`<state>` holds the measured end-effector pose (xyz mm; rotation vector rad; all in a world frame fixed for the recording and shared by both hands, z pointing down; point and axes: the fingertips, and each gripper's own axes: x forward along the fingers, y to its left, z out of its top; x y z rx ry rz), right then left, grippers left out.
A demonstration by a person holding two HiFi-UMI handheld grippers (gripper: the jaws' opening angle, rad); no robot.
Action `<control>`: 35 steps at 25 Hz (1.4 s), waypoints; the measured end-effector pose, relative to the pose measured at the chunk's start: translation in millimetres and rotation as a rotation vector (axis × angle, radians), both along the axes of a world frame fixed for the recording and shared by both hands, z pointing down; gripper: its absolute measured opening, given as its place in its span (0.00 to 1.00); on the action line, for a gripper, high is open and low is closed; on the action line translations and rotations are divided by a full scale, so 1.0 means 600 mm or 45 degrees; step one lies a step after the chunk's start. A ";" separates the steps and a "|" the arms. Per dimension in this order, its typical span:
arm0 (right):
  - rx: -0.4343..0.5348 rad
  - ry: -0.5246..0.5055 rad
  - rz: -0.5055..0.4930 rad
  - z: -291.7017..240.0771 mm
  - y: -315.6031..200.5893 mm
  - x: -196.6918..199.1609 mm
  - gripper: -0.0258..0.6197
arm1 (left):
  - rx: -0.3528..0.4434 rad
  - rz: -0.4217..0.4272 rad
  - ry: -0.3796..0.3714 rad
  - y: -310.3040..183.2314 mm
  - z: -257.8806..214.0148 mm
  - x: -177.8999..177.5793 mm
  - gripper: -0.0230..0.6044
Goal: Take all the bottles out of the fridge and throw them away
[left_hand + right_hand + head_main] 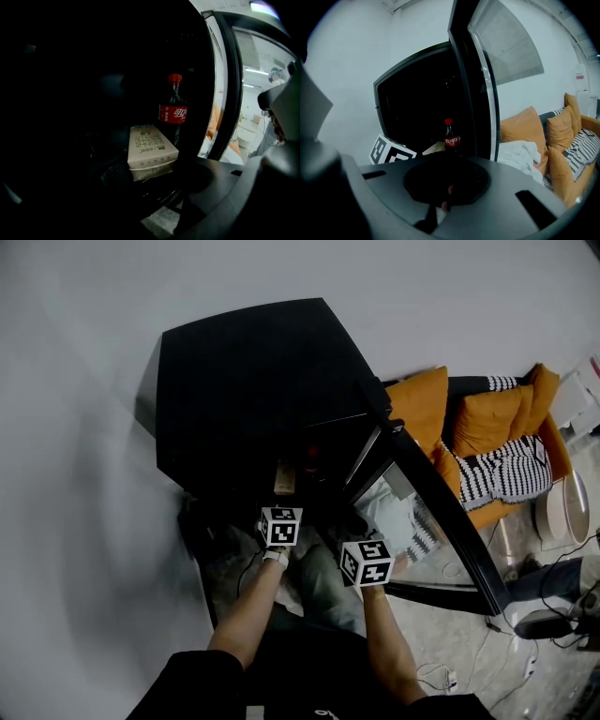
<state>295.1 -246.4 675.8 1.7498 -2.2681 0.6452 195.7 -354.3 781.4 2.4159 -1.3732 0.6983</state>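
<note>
Head view: looking steeply down onto black fridge [253, 381] standing against pale wall [84, 427], with glass door [441, 512] hanging open to the right. Reaching toward the dark opening with two bare forearms [248, 610], left gripper [280, 521] close to the fridge front, right gripper [367, 562] just to its right and nearer the person. Showing pale carton [285, 477] at the near edge of the opening, with a faint spot of red just beyond it. Taking in orange sofa cushions [422, 404] and striped blanket [506, 470] on the far right.

Left gripper view: peering into the dark fridge interior. Showing cola bottle [174, 110], red cap and red label, standing upright on a shelf, just behind and to the right of the carton [150, 150], which is lying flat. Holding the jaws wide apart with nothing gripped, the bottle well ahead of them. Showing the door [229, 93] curving up the right side.

Right gripper view: looking over the grey gripper body toward the fridge [417, 93]. Showing the bottle [451, 137] upright just inside the opening, near the door [480, 93]. Showing the left gripper's marker cube [391, 151] on the left, and cushions [525, 129] and white cloth [518, 152] on the right. Holding the jaws pressed together, carrying nothing.
</note>
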 end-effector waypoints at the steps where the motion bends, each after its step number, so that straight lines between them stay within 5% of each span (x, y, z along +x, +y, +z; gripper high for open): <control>1: -0.006 0.000 0.001 -0.008 0.005 -0.002 0.04 | -0.003 0.008 0.000 0.008 -0.009 -0.002 0.49; 16: -0.047 -0.005 0.028 -0.290 0.142 -0.041 0.04 | 0.054 0.074 0.032 0.220 -0.354 -0.074 0.48; 25: -0.014 -0.021 0.018 -0.358 0.202 -0.081 0.04 | 0.177 0.046 0.085 0.294 -0.502 -0.129 0.48; 35: 0.006 -0.021 -0.226 -0.354 0.231 -0.255 0.04 | 0.267 -0.180 0.040 0.365 -0.547 -0.338 0.48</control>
